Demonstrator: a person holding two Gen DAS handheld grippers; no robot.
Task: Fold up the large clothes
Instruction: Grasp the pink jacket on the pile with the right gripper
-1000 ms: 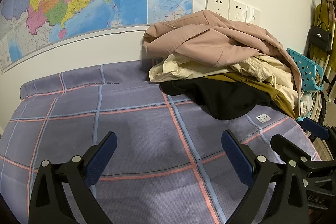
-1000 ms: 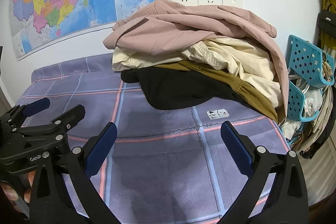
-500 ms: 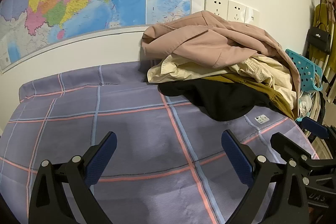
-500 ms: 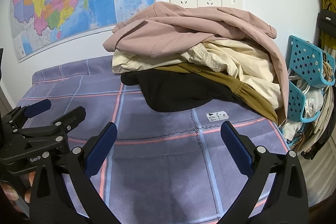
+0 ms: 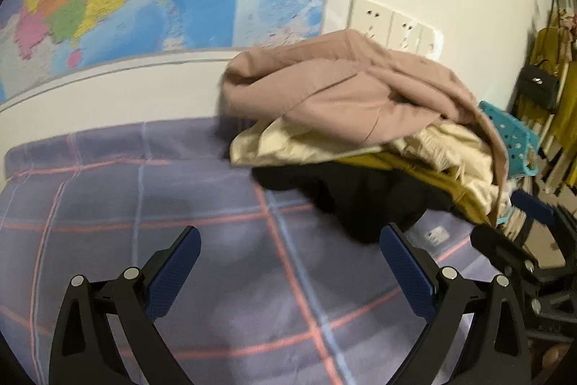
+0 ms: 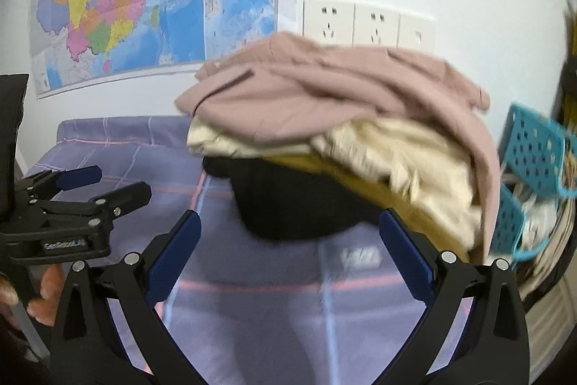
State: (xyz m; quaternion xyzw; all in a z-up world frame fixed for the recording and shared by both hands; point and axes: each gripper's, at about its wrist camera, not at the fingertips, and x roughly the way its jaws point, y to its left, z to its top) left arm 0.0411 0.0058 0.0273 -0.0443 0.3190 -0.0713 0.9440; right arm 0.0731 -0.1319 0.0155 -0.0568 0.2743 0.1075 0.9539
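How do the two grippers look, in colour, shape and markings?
Both the left gripper and the right gripper are black frames with two diverging fingers, textured blue pads inside and silver rivets on the joints. In the right wrist view the left gripper's side carries small white lettering, too blurred to read fully.

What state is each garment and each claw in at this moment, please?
Left claw: open, empty.
Right claw: open, empty.
Dusty pink jacket: crumpled, atop the pile.
Cream shirt: rumpled, under the pink one.
Mustard garment: mostly buried.
Black garment: bottom, spilling onto the purple plaid bedsheet.
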